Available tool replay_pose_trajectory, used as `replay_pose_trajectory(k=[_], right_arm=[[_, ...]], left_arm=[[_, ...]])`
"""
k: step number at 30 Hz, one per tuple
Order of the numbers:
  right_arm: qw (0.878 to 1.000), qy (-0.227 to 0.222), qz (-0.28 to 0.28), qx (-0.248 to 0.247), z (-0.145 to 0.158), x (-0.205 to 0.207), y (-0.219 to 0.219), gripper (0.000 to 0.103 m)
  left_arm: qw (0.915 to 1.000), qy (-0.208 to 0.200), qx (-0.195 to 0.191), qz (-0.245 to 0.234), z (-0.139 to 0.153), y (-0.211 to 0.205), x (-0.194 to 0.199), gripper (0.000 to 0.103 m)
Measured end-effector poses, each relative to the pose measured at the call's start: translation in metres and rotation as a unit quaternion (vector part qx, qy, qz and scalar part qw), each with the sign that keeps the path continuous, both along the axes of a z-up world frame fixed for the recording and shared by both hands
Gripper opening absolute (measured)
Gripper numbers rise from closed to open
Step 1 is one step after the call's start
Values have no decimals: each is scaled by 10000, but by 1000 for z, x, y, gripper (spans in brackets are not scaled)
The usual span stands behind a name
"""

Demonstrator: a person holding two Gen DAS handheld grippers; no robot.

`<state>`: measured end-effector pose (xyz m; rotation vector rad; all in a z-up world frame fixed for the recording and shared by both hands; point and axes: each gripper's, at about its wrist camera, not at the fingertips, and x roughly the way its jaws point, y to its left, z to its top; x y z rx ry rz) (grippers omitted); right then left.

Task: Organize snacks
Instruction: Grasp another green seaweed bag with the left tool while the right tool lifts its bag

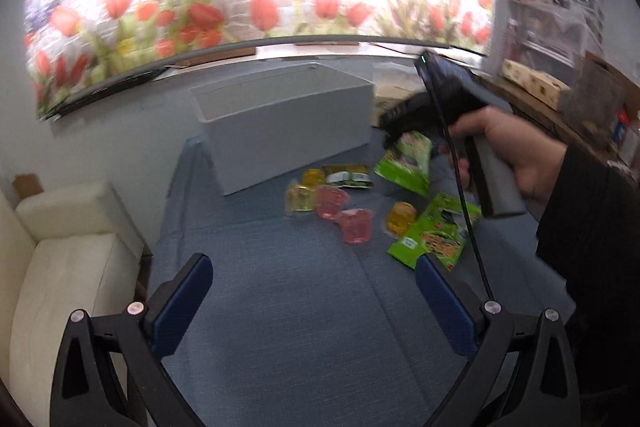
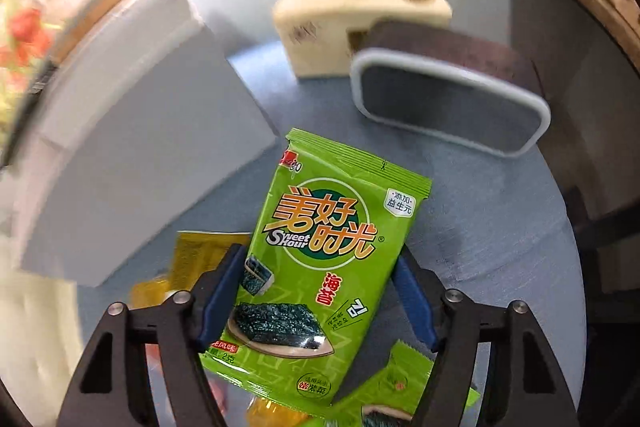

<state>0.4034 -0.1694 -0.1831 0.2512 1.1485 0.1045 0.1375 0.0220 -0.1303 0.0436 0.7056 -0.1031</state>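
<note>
Left wrist view: the left gripper [image 1: 314,291] is held spread and empty above the blue cushion [image 1: 280,307]; jelly cups [image 1: 340,215] and a green packet [image 1: 434,231] lie ahead, near the white box [image 1: 288,131].

Right wrist view: the right gripper [image 2: 320,303] is seen pinching a green seaweed packet [image 2: 320,259], lifted clear of the cushion.

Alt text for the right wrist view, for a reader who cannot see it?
The right gripper grips a green seaweed snack packet between its blue fingers, above a blue cloth surface. A white box stands left; a grey white-rimmed container lies behind.
</note>
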Motion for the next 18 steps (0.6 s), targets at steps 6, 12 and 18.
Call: replay_pose_trajectory(k=[6,12,18], right_arm=[[9943,-651,774,335,52,-58,-41,77],[9837,-1304,1138,487,80,-127,-101,77],[9752,-1729,1219,653,107,-186,-142,77]], left_arm=[[9937,361,191,-1046,-24,-37,36,103],[9768,601,421,-2010,-38,-99,79,103],[9485,1018,867,-2873,-67,-161,127,103]])
